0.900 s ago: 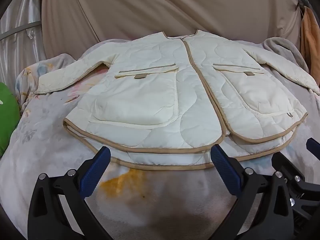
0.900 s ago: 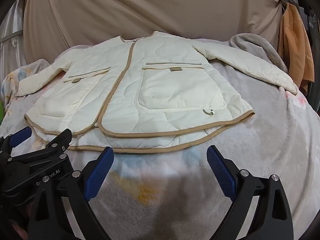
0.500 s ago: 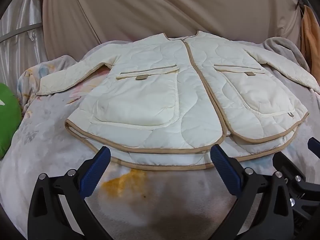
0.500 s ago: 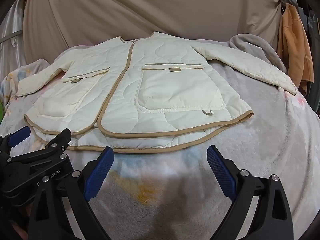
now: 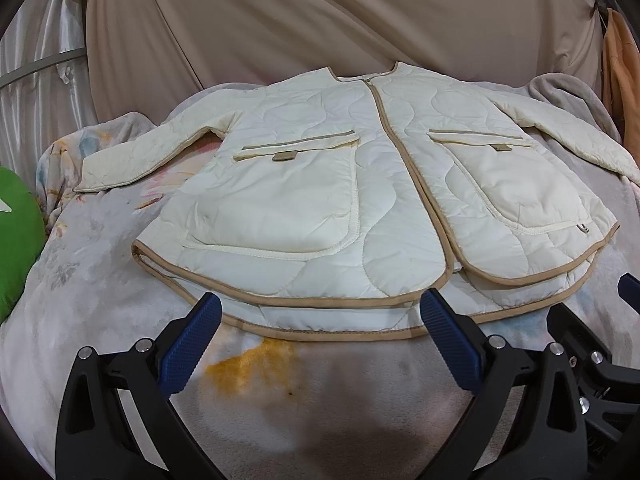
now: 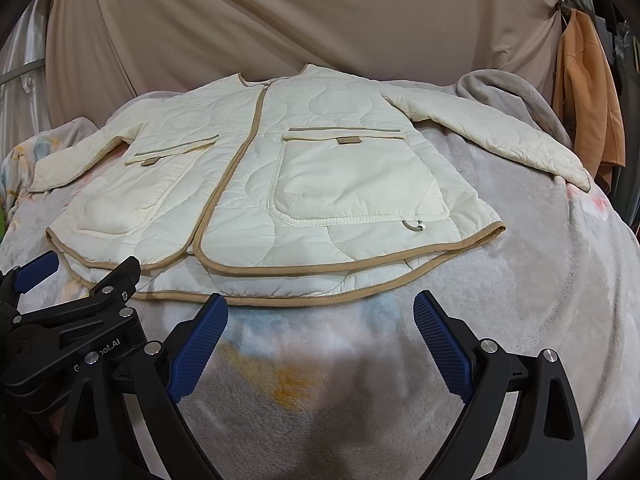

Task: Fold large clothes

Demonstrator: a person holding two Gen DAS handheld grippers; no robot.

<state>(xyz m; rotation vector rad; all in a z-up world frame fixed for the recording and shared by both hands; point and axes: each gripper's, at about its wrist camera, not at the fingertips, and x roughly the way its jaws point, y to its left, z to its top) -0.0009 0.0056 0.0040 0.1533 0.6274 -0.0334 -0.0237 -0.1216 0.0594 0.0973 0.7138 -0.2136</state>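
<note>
Your left gripper (image 5: 318,338) and right gripper (image 6: 320,340) both stood wide apart with nothing between the blue pads, side by side just short of the hem. The cream quilted jacket (image 5: 340,200) lay front-up and flat on a grey fleece blanket (image 6: 540,320), sleeves spread to either side. You had tan drapes (image 5: 320,12) behind, a green cushion (image 5: 18,236) at left, an orange garment (image 6: 588,96) hanging at right. Tan binding edged its hem, front opening and pocket flaps.
</note>
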